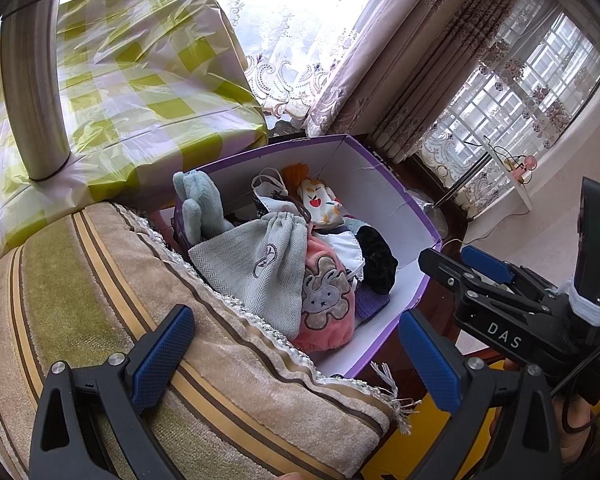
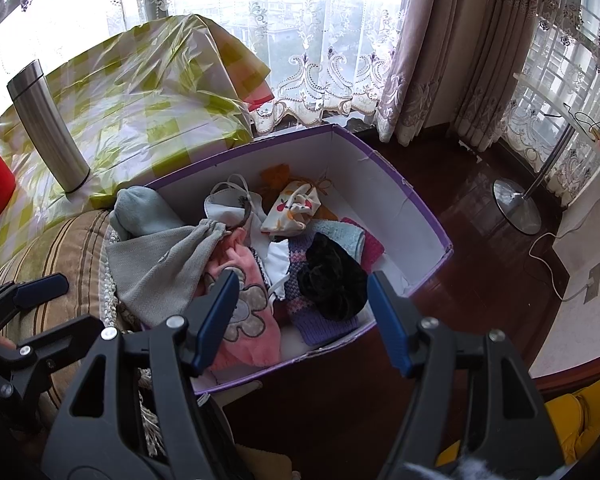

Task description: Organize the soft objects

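One purple cardboard box with white inside walls (image 2: 380,184) holds the soft things: one grey herringbone drawstring bag (image 2: 160,268), one pink fleece pouch with a flower patch (image 2: 252,320), one black velvet scrunchie (image 2: 334,280), one fruit-print cloth pouch (image 2: 292,210). Beside the box stands one steel flask (image 2: 48,128).

Purple box (image 2: 432,216), pink flower-patch cloth (image 2: 248,320), green-checked tablecloth (image 2: 140,92).

Strong daylight through the lace curtains (image 2: 300,40) blows out the windows; plastic table cover (image 1: 140,80) glares; fisheye edges bend, corners dark.
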Demonstrator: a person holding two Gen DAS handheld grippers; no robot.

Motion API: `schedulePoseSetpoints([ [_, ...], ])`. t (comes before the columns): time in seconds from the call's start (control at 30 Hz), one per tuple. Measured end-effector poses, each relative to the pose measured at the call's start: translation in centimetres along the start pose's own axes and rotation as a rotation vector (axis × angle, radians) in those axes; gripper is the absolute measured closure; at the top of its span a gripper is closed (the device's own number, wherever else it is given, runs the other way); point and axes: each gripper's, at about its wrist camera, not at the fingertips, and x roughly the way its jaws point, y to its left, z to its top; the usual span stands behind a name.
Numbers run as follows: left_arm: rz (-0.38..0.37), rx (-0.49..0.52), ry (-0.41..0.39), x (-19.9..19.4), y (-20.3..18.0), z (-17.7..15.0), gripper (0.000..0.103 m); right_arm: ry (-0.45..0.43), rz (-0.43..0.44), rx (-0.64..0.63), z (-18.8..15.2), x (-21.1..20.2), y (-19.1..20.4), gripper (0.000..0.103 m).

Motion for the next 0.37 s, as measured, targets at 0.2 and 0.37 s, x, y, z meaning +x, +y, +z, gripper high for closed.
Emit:
schedulePoseSetpoints([
  [0.2, 0.007, -0.003, -0.003, 0.43, -0.08, 0.2, 0.0, 0.004, -0.002, 0.004, -0.27, 0.15, -0.11, 0.033],
  [0.37, -0.003, 0.022, -0.018, 0.67, -0.92, 0.69, 0.0, 0.007, -0.002, 0.018, -0.59, 0.27, -0.32, 0.033],
])
